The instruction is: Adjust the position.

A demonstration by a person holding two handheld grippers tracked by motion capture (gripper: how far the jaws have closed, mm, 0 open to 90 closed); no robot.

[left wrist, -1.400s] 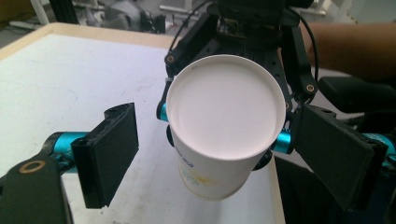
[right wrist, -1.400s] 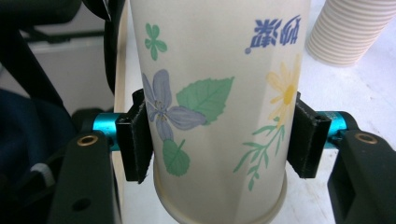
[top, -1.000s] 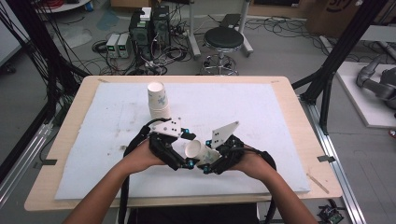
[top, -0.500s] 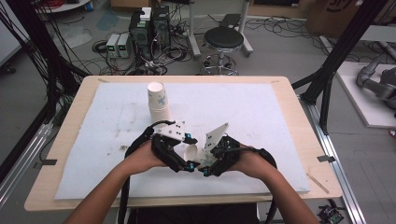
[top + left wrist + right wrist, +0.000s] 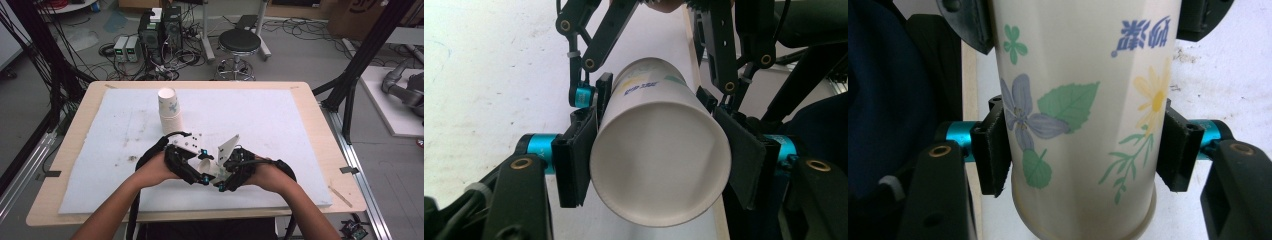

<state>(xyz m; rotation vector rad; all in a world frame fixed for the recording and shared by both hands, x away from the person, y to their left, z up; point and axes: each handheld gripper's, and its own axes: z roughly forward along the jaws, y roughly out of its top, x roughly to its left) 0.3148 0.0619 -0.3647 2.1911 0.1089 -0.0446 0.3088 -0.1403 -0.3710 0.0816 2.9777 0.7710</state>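
A paper cup [image 5: 210,166] printed with flowers and leaves [image 5: 1073,100] lies level between my two grippers, low over the front middle of the table. My left gripper [image 5: 200,169] has just been closing its jaws, and its pads [image 5: 574,150] now press on the sides near the cup's white base [image 5: 659,165]. My right gripper [image 5: 223,173] is shut on the same cup, with its pads [image 5: 1175,150] on both sides of the wall. In the left gripper view the right gripper [image 5: 654,95] holds the cup's far end.
A stack of upside-down paper cups [image 5: 169,107] stands on the white foam mat [image 5: 280,125], behind and left of the hands. The mat covers a wooden table [image 5: 320,120]. A stool [image 5: 240,42] and electronics boxes [image 5: 160,30] stand on the floor beyond.
The left gripper's jaws have closed onto the cup that the right gripper was holding. Both hands have stayed nearly in place.
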